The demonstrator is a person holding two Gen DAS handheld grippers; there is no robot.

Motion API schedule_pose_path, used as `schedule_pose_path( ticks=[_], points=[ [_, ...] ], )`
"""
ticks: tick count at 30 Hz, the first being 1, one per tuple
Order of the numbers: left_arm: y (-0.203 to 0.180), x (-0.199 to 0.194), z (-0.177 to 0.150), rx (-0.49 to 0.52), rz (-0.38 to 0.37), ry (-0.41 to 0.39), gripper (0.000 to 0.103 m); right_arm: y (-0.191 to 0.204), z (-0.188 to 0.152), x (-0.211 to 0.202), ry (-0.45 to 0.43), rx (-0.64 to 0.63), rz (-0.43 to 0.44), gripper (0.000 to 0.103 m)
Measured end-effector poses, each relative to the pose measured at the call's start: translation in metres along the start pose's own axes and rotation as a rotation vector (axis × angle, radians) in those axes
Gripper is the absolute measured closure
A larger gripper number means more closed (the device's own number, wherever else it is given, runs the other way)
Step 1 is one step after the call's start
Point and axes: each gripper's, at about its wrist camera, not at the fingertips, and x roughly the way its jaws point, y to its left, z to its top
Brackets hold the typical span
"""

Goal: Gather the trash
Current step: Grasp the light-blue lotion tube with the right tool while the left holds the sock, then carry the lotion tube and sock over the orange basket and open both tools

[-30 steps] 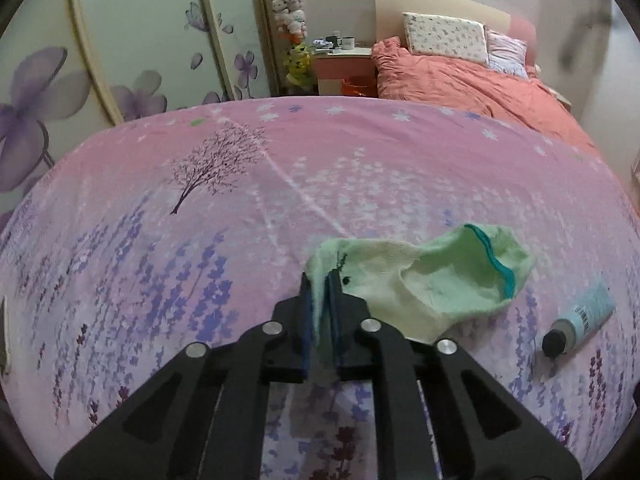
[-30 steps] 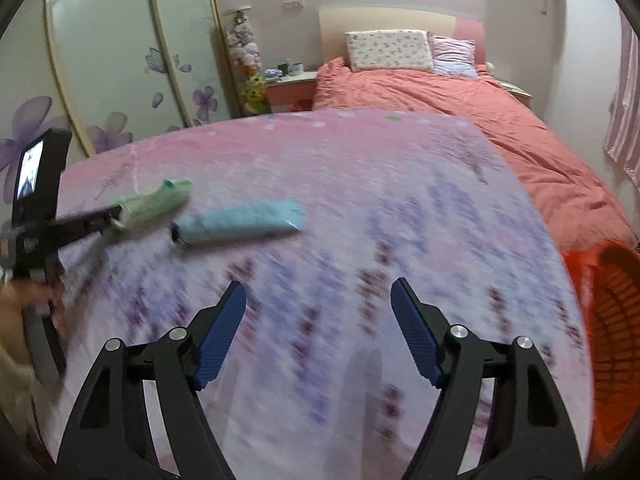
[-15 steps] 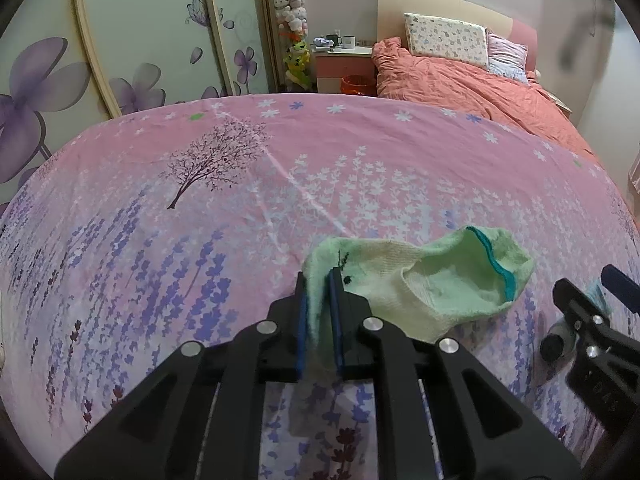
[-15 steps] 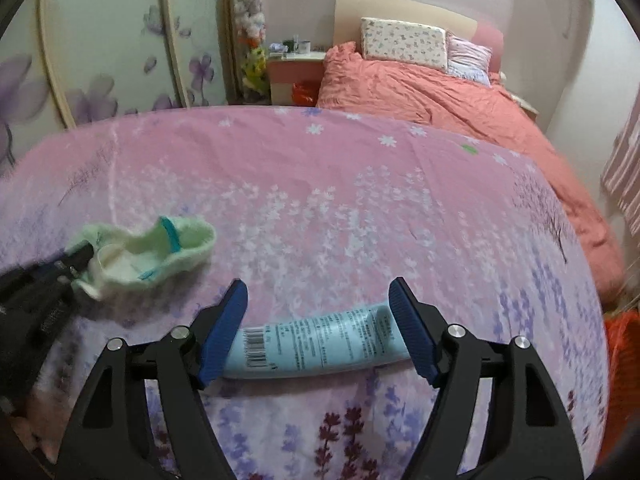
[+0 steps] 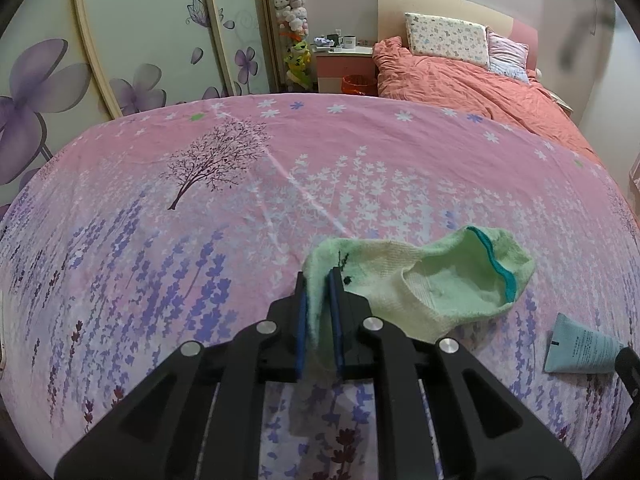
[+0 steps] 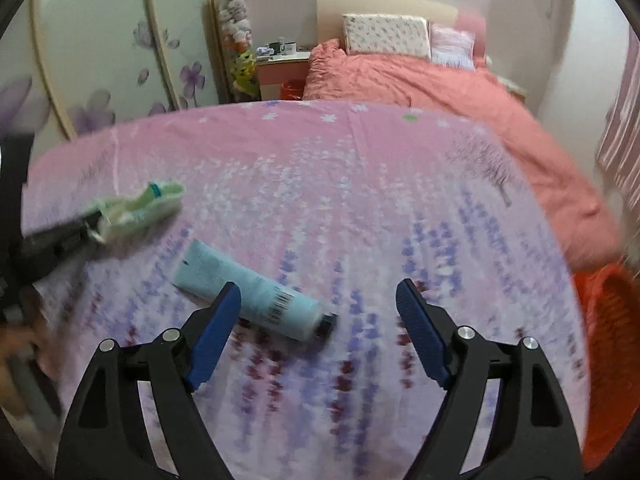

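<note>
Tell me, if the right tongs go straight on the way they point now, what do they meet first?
Probably the light blue tube, which lies just ahead of the right tongs, its capped end between the opening jaws. Depth is unclear, so they might touch the pink floral cover beside it instead.

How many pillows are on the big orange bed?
2. A white flowery pillow leans against the headboard, and a pink striped pillow sits right beside it, nearer the wall. More might hide under the blanket.
</note>
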Motion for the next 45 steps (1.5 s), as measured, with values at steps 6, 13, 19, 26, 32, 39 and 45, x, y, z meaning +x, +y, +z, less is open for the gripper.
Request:
schedule_pose_path(
  ticks=[6, 13, 19, 26, 32, 39, 45],
  points=[
    [0.001, 0.000, 0.000, -0.006, -0.007, 0.001, 0.090, 0.028, 0.002, 0.017, -0.004, -0.132, 0.001, 0.024],
    [0.002, -0.001, 0.000, -0.015, -0.018, 0.001, 0.090, 0.021, -0.004, 0.026, 0.041, -0.157, 0.065, 0.055],
    [0.002, -0.001, 0.000, -0.016, -0.018, 0.001, 0.090, 0.008, -0.010, 0.018, 0.043, -0.083, 0.028, 0.075],
    [0.000, -0.001, 0.000, -0.002, 0.000, 0.000, 0.089, 0.017, -0.017, 0.020, 0.018, -0.064, 0.009, 0.065],
    [0.006, -0.002, -0.001, -0.039, -0.088, -0.007, 0.042, 0.003, -0.020, 0.016, 0.015, -0.053, 0.016, 0.075],
    [-0.012, -0.002, 0.003, -0.008, -0.155, -0.017, 0.045, -0.006, -0.023, 0.015, 0.015, -0.044, 0.024, 0.074],
    [-0.027, 0.003, 0.008, 0.039, -0.119, 0.003, 0.061, -0.005, -0.020, 0.018, 0.014, -0.041, 0.018, 0.073]
  ],
)
